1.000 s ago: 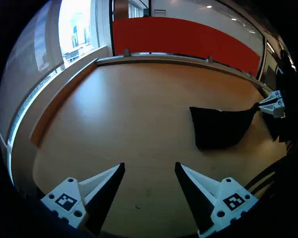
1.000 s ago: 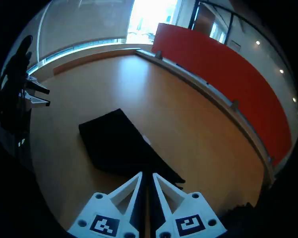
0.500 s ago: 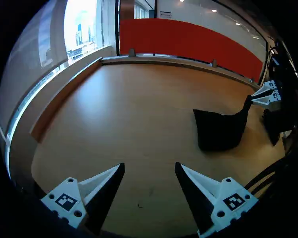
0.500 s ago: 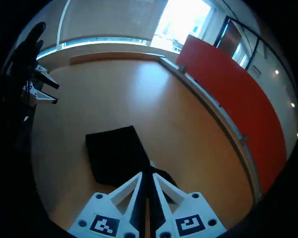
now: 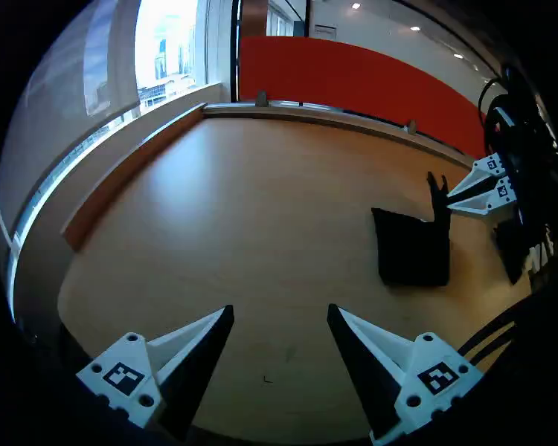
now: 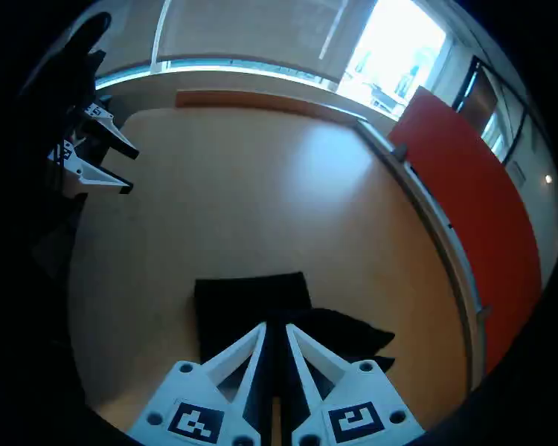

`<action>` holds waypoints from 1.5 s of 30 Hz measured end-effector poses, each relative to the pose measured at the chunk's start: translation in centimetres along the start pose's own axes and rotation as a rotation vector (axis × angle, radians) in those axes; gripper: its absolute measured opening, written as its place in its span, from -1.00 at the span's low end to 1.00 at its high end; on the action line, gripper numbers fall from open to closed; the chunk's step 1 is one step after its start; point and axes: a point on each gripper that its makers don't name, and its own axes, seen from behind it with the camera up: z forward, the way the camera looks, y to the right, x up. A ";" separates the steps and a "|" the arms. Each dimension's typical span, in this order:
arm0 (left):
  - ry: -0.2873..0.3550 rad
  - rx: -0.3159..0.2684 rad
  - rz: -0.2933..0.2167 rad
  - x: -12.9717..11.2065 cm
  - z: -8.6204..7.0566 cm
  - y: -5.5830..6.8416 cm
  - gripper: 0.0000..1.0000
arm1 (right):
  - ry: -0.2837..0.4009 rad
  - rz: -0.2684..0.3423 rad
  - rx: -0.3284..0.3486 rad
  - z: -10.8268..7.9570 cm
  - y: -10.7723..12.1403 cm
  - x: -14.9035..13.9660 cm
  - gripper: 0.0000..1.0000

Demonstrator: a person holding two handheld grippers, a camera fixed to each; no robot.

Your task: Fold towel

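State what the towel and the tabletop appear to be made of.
Towel: probably soft, matte black cloth; it sags and creases where its corner is lifted.
Tabletop: smooth wood or wood-look laminate, cannot tell which; warm brown with a soft glare patch.

A black cloth towel (image 5: pixel 411 256) lies on the light wooden surface (image 5: pixel 242 223), with most of it flat and roughly rectangular. One end rises off the surface in a narrow, upright peak, pinched between the fingers of the right hand-held gripper (image 5: pixel 450 206). Loose folds bunch beside the flat part.
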 end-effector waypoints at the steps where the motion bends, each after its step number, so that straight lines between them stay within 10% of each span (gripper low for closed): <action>1: 0.000 0.003 -0.005 -0.1 0.0 -0.1 0.87 | -0.001 -0.005 0.012 0.5 -0.5 0.2 -0.95; 17: -0.012 0.030 -0.057 -1.1 0.0 -1.3 0.87 | -0.059 0.014 0.149 6.5 -6.6 -0.4 -0.93; 20: -0.013 0.030 -0.057 -1.1 0.1 -1.2 0.87 | -0.066 0.017 0.151 6.5 -6.6 -0.7 -0.81; 28: -0.013 0.028 -0.049 -0.8 0.3 -0.9 0.87 | -0.052 0.045 0.138 5.9 -6.4 -0.8 0.28; 45: -0.015 0.019 -0.029 -0.5 0.4 -0.4 0.87 | -0.056 0.192 0.054 3.4 -5.5 -4.6 0.35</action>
